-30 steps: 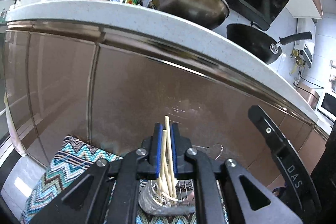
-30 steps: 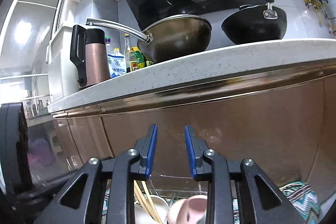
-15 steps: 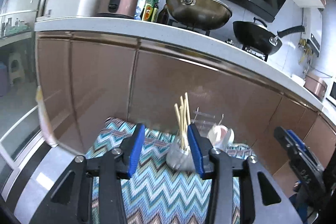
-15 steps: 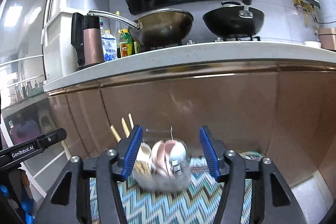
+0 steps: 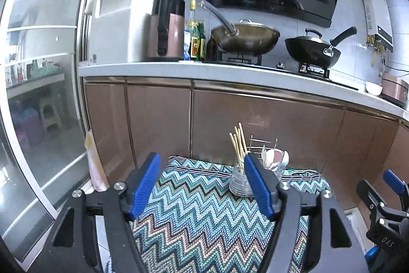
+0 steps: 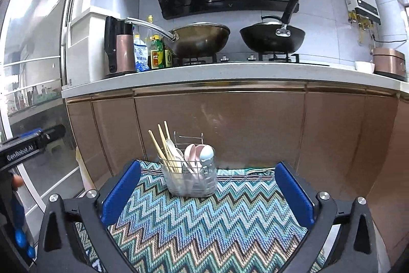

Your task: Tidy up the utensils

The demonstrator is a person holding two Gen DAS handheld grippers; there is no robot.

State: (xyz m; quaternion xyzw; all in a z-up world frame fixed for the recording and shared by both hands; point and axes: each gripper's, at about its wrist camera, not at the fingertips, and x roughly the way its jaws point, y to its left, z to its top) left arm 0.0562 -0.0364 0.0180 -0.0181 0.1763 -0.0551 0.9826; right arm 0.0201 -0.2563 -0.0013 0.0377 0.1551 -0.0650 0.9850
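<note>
A wire utensil holder (image 6: 190, 179) stands on a zigzag-patterned cloth (image 6: 204, 219) near its far edge, in front of brown cabinet doors. Wooden chopsticks (image 6: 161, 145) stick up from its left side and pink and white spoons (image 6: 199, 154) from its right. It also shows in the left wrist view (image 5: 240, 183) with the chopsticks (image 5: 237, 142). My left gripper (image 5: 202, 183) is open and empty, well back from the holder. My right gripper (image 6: 207, 193) is open wide and empty, also back from it.
Brown cabinet doors (image 6: 230, 124) rise behind the cloth under a white counter (image 6: 204, 73). On the counter stand a kettle (image 6: 120, 50), bottles, a wok (image 6: 202, 39) and a black pan (image 6: 273, 36). A glass sliding door (image 5: 38, 94) is to the left.
My left gripper let go of the chopsticks in the holder and opened. Both grippers drew back and up from the holder, and the right one opened wider.
</note>
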